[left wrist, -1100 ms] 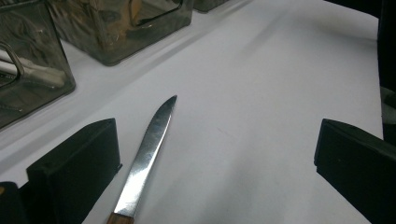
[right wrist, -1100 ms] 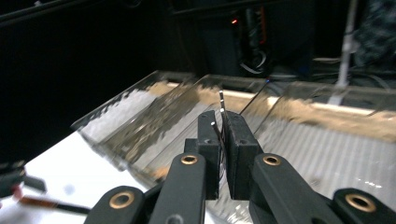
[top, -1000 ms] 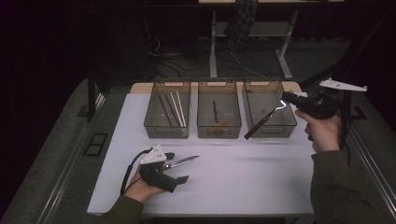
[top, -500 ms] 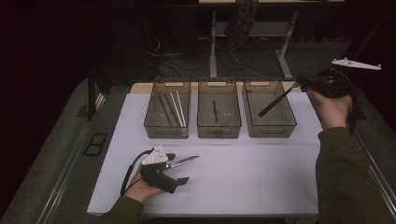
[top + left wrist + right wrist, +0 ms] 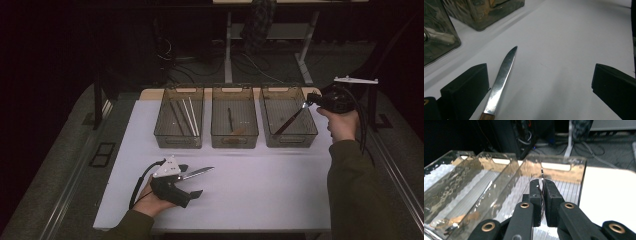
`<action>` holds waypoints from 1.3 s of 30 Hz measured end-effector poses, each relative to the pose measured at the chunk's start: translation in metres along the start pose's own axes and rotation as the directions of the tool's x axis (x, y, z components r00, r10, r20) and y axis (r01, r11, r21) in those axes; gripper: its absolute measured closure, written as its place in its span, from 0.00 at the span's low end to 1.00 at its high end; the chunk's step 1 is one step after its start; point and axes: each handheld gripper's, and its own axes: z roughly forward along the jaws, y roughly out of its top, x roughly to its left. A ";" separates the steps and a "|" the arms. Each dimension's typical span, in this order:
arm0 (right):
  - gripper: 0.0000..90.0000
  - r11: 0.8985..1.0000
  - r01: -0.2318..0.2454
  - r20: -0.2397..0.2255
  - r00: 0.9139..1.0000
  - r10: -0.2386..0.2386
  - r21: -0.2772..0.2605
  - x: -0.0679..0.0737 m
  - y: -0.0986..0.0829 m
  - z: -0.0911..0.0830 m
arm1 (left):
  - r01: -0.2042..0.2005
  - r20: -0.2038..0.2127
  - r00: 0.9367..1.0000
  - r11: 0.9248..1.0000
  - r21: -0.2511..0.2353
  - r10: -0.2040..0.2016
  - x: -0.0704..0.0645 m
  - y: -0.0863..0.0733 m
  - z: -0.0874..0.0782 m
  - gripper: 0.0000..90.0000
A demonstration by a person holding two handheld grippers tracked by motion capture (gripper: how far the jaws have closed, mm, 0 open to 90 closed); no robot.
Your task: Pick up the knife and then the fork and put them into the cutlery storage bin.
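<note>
From my station I see a white table across the middle of the high view, ringed by dark grey floor and near-black shadow. Three smoky, translucent brown-grey bins sit in a row at centre frame; in the right gripper view their walls ripple with a wavy, tan-tinted sheen. The left gripper, lower left, is black with a white top plate, and the knife between its black jaws has a silver blade and a brown handle. The right gripper is black with brass-coloured rivets. Both sleeves I see are olive green.
</note>
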 end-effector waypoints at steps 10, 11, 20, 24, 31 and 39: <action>0.91 0.998 -0.029 0.024 0.999 0.028 0.061 -0.017 -0.020 0.019 | -0.009 0.005 1.000 1.000 0.017 0.009 -0.002 0.000 0.003 0.00; 0.90 0.997 -0.020 0.043 0.999 0.017 0.078 -0.018 -0.021 0.021 | -0.009 0.005 1.000 1.000 0.018 0.009 -0.002 0.000 0.003 0.00; 0.86 0.996 -0.016 0.104 0.995 0.007 0.093 -0.027 -0.028 0.035 | -0.017 0.010 1.000 1.000 0.020 0.017 -0.002 0.000 0.004 0.01; 0.53 0.998 -0.040 0.148 0.988 0.031 0.054 -0.032 -0.027 0.035 | -0.017 0.011 1.000 1.000 0.020 0.017 -0.002 0.000 0.004 0.01; 0.38 0.997 -0.055 0.128 0.991 0.048 0.045 -0.032 -0.027 0.025 | -0.019 0.011 1.000 1.000 0.023 0.019 -0.002 0.001 0.004 0.01; 0.32 0.996 0.071 0.067 0.995 -0.075 0.061 -0.012 -0.035 0.006 | -0.022 0.013 1.000 0.999 0.026 0.022 -0.001 0.001 0.005 0.01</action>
